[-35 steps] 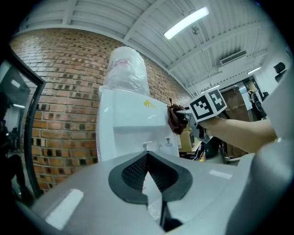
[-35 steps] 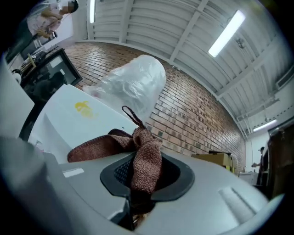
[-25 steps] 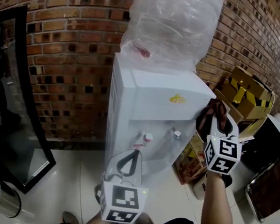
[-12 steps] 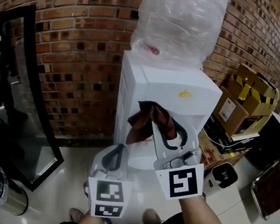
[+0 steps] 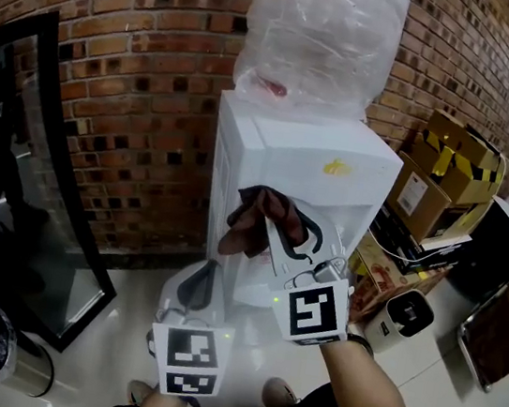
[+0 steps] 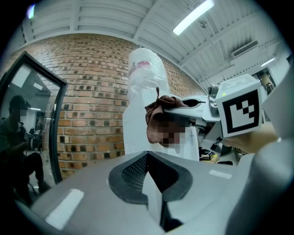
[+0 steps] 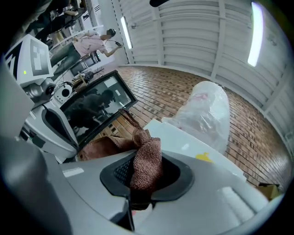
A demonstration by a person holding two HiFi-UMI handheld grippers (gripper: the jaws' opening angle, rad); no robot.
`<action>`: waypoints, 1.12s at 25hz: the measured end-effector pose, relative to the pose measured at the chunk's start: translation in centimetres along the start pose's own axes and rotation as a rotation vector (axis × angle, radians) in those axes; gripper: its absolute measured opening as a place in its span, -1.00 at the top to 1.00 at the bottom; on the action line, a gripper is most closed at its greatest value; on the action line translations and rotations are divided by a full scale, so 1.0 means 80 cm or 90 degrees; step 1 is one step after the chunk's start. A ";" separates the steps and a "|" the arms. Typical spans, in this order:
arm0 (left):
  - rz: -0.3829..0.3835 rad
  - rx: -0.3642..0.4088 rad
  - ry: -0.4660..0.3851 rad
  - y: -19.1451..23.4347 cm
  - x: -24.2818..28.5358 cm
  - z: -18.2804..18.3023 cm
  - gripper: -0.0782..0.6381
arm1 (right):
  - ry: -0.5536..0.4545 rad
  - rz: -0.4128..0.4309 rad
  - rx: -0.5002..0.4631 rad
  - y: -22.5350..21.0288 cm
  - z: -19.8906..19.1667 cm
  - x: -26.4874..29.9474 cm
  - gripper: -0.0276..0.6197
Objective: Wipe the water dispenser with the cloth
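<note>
Head view — cloth [image 5: 252, 218] at water dispenser [image 5: 310, 147] front edge.

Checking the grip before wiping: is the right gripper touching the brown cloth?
Touching. The right gripper view shows the cloth pinched between the jaws of the right gripper, its free end bunched ahead of them.

Cardboard boxes [image 5: 449, 170] beside dispenser [image 5: 242, 163], brick wall [image 5: 142, 67] behind

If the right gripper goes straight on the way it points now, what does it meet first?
Probably the water dispenser, on its white front, with the held cloth touching first; the remaining gap is unclear.
</note>
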State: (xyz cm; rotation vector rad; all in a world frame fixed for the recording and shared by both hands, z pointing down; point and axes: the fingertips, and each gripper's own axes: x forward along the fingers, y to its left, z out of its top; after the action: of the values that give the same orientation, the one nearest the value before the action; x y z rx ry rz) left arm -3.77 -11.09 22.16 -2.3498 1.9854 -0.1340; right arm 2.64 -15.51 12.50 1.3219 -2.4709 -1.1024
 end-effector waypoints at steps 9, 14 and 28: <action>-0.079 0.013 -0.001 -0.080 0.030 0.001 0.78 | 0.075 -0.095 0.038 -0.094 -0.067 -0.039 0.65; -0.115 0.018 0.002 -0.119 0.042 -0.002 0.78 | 0.115 -0.150 0.063 -0.147 -0.111 -0.067 0.65; -0.157 0.025 0.031 -0.179 0.063 -0.033 0.78 | 0.204 -0.225 0.124 -0.204 -0.225 -0.113 0.65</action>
State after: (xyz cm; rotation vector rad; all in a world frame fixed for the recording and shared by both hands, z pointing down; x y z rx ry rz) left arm 10.83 -13.64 26.37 -2.5806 1.6869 -0.2413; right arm 26.77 -24.02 16.77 1.8804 -2.2052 -0.6447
